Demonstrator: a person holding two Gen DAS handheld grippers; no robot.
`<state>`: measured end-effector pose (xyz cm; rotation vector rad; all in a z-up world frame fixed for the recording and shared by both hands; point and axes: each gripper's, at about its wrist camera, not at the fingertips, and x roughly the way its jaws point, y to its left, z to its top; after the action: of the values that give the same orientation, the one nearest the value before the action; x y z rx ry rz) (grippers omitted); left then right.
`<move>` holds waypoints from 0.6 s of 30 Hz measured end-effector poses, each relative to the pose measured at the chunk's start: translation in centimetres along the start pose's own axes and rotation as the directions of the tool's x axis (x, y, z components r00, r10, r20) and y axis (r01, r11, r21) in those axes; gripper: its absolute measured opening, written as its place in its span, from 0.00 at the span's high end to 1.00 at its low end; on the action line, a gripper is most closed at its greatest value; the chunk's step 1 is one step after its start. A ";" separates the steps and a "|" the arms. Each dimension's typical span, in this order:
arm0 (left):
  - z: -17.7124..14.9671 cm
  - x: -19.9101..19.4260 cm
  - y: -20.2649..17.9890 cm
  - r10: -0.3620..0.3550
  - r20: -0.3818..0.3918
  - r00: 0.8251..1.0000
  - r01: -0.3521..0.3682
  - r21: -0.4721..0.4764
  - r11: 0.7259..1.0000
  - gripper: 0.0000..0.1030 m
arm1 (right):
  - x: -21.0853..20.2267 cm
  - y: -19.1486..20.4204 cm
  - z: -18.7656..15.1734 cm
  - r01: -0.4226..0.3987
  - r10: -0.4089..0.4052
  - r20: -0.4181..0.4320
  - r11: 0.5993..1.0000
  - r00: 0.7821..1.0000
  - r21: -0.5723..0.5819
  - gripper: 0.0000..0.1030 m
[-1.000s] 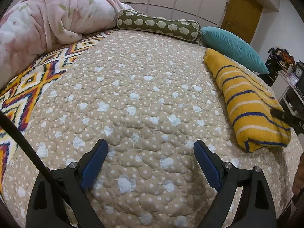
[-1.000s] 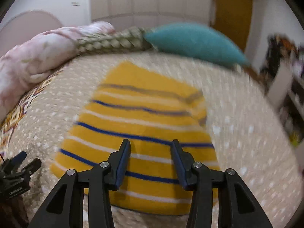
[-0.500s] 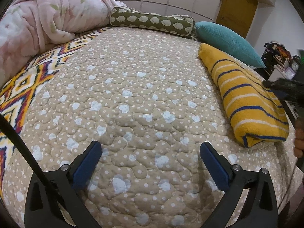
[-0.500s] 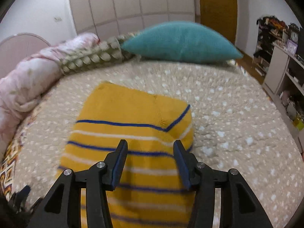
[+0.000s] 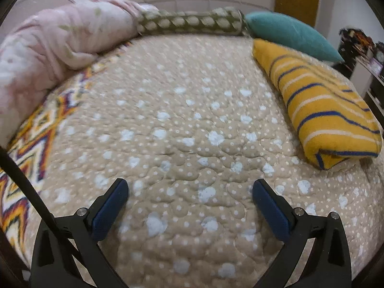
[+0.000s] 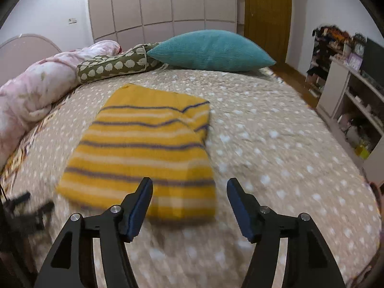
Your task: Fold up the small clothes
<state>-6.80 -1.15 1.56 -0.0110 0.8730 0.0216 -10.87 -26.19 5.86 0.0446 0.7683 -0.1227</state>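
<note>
Spreading wider than a moment ago, my right jaws (image 6: 189, 204) now hold nothing and sit just short of the near edge of the yellow striped garment (image 6: 141, 148); half a second back they hung over it, half closed. My left jaws (image 5: 189, 206) are spread too, over bare quilt (image 5: 182, 110), the garment (image 5: 328, 110) off to their right. It lies folded flat on the bed below the teal pillow (image 6: 211, 50), so I judge this piece done.

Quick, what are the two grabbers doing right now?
Left gripper: open, holding nothing.
Right gripper: open, holding nothing, over the yellow striped garment.
</note>
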 end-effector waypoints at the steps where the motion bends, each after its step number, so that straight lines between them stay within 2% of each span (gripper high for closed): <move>1: -0.1 -0.8 -0.1 0.003 0.022 1.000 -0.002 -0.009 1.000 0.00 | -0.7 -0.1 -0.7 0.009 -0.009 0.011 1.000 1.000 -0.011 0.29; 4: 0.0 -3.8 -0.7 -0.006 0.099 0.995 0.011 -0.051 0.999 0.00 | -2.3 -0.3 -2.4 0.030 -0.029 0.034 0.999 0.999 -0.030 0.28; 6: 0.1 -6.5 -1.4 0.010 0.166 0.986 0.003 -0.075 0.997 0.00 | -2.8 -0.5 -3.0 0.026 -0.025 0.044 0.999 0.999 -0.023 0.27; 9: -0.1 -9.4 -2.8 0.034 0.222 0.974 -0.016 -0.080 0.997 0.00 | -3.4 -1.1 -3.6 0.015 -0.015 0.053 1.000 0.998 0.001 0.27; 13: -0.1 -10.4 -4.2 0.026 0.181 0.983 -0.012 -0.075 0.997 0.00 | -3.4 -1.6 -4.4 0.003 -0.004 0.044 1.000 0.999 0.023 0.26; 18: -0.9 -9.0 -5.6 0.021 0.104 0.994 -0.013 -0.081 0.997 0.00 | -2.5 -1.7 -5.6 0.015 -0.015 0.007 1.000 1.000 0.016 0.26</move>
<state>-13.15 -6.90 7.89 -0.0775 0.7666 0.0726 -16.70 -27.22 3.61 0.0532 0.7604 -0.1431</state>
